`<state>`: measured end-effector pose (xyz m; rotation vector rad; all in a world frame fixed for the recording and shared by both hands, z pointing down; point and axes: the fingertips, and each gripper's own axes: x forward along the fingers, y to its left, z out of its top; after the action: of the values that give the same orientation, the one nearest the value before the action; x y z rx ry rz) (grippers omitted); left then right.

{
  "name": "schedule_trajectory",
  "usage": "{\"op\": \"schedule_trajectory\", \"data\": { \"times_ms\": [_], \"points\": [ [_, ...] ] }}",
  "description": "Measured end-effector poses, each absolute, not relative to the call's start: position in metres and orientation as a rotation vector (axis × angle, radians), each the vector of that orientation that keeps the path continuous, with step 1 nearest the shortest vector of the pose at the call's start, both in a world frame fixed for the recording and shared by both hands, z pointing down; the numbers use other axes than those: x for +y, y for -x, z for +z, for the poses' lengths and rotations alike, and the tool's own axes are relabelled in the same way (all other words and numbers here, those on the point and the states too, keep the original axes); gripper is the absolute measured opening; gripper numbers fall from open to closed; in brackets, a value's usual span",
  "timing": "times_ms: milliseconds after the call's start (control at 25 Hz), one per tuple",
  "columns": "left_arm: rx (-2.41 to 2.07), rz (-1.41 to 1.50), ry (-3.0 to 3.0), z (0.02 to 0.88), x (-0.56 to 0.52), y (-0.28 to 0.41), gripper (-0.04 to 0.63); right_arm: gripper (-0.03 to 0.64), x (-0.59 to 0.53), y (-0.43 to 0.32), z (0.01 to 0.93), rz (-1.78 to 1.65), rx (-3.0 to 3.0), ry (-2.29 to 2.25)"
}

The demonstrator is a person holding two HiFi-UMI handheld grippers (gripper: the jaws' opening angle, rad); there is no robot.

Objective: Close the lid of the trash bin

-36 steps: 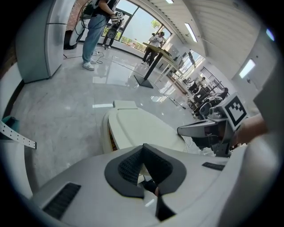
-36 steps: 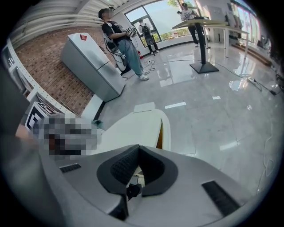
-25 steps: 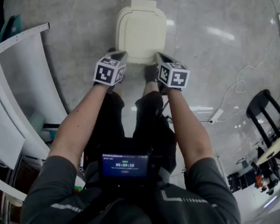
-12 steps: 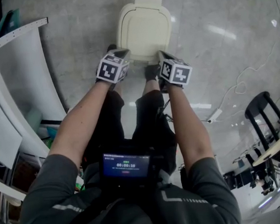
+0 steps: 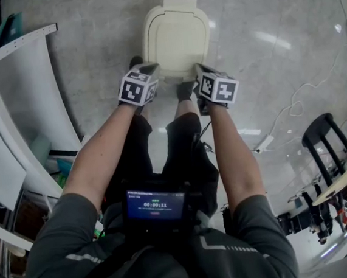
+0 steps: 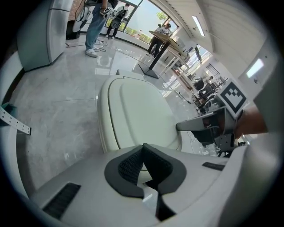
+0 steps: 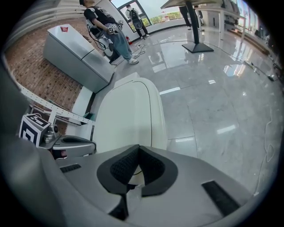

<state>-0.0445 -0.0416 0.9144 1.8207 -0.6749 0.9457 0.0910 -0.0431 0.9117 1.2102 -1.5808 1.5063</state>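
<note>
The cream trash bin [image 5: 176,40] stands on the grey floor just ahead of the person's feet, its lid [image 6: 137,115] lying flat and closed on top. My left gripper [image 5: 147,69] hovers at the bin's near left corner, jaws shut with nothing between them. My right gripper [image 5: 200,70] sits at the near right corner, also shut and empty. In the left gripper view the shut pads [image 6: 133,164] point over the lid, with the right gripper [image 6: 197,126] beside it. In the right gripper view the lid [image 7: 128,115] stretches ahead and the left gripper [image 7: 73,142] shows at the left.
A white curved counter [image 5: 30,106] runs along the left. A white cable [image 5: 293,108] and a black stool [image 5: 325,133] lie to the right. A grey cabinet [image 7: 75,57], a standing person [image 7: 111,31] and a pedestal table [image 6: 162,37] are farther off.
Both grippers stay at the bin's near edge, shifted only slightly. The lid is down in every frame.
</note>
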Motion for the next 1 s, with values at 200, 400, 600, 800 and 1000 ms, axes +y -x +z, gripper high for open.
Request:
{"op": "schedule_trajectory", "data": {
  "times_ms": [200,400,600,800,1000],
  "points": [
    [-0.699,0.923,-1.798,0.915,-0.044,0.043,-0.003,0.011,-0.046,-0.091,0.911,1.485,-1.589,-1.192],
    [-0.694,0.940,-1.842,0.906,-0.053,0.050,-0.005,0.011,-0.051,-0.079,0.891,1.470,-1.660,-1.170],
    [-0.780,0.898,-1.885,0.870,-0.077,0.062,-0.005,0.011,-0.074,-0.077,0.847,1.414,-1.780,-1.187],
    [-0.845,0.843,-1.945,0.817,-0.102,0.062,-0.005,0.011,-0.103,-0.077,0.789,1.370,-1.897,-1.239],
    [-0.871,0.685,-2.053,0.729,-0.135,0.044,-0.005,0.011,-0.136,-0.080,0.721,1.263,-2.018,-1.286]
  ]
}}
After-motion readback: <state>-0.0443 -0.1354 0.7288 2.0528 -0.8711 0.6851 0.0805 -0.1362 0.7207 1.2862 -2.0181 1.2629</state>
